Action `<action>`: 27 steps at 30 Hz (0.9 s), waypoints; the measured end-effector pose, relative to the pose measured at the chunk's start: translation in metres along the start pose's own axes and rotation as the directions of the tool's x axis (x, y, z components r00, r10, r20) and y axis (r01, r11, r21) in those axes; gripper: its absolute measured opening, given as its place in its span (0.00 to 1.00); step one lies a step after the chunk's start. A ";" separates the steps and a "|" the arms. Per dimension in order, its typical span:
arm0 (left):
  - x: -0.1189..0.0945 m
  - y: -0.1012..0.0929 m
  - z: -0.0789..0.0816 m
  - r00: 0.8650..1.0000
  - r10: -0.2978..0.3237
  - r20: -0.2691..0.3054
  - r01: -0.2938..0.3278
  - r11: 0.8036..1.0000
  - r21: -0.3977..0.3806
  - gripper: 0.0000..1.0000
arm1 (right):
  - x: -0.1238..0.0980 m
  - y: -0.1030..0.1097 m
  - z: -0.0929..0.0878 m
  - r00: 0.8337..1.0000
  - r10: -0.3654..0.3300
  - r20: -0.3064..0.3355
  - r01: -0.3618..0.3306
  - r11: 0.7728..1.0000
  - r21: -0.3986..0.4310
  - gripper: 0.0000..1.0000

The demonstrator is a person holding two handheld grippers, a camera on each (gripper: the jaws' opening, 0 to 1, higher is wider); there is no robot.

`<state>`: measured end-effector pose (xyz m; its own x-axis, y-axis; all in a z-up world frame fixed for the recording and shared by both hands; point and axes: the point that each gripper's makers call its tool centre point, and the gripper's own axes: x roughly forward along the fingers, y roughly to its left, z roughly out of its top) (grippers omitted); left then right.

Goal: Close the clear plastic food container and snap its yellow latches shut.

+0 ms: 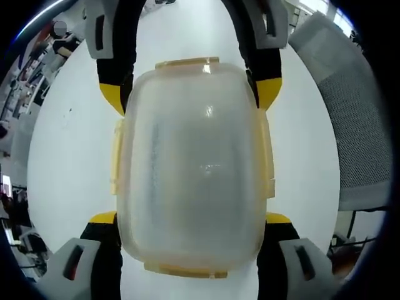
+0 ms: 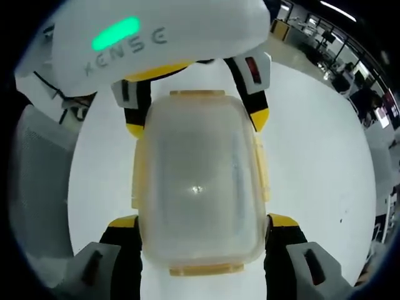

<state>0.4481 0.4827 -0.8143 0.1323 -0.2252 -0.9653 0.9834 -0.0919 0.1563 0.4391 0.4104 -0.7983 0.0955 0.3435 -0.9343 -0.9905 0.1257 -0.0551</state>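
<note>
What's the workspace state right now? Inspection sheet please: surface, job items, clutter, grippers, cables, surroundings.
Surface: round white table, bare where visible.
Job's things: clear container with lid on; yellow latches on all four sides, whether snapped shut cannot be told.
Clutter: nothing seen.
Grippers: left gripper and right gripper straddle opposite ends of the container, jaws apart at its sides.
Cables: nothing seen.
Surroundings: grey mesh chair beside the table; a workshop floor beyond.

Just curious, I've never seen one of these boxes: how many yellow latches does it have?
4 on the container: far end latch, near end latch, and side latches.
</note>
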 end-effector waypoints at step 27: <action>0.010 0.047 -0.006 1.000 0.002 -0.006 -0.002 1.000 -0.002 0.90 | 0.009 -0.046 0.002 1.000 -0.009 -0.025 0.009 1.000 0.004 0.81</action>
<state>0.4961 0.4820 -0.8181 0.1354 -0.2199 -0.9661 0.9834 -0.0894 0.1582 0.4858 0.4094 -0.8036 0.1022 0.3193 -0.9421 -0.9892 0.1323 -0.0624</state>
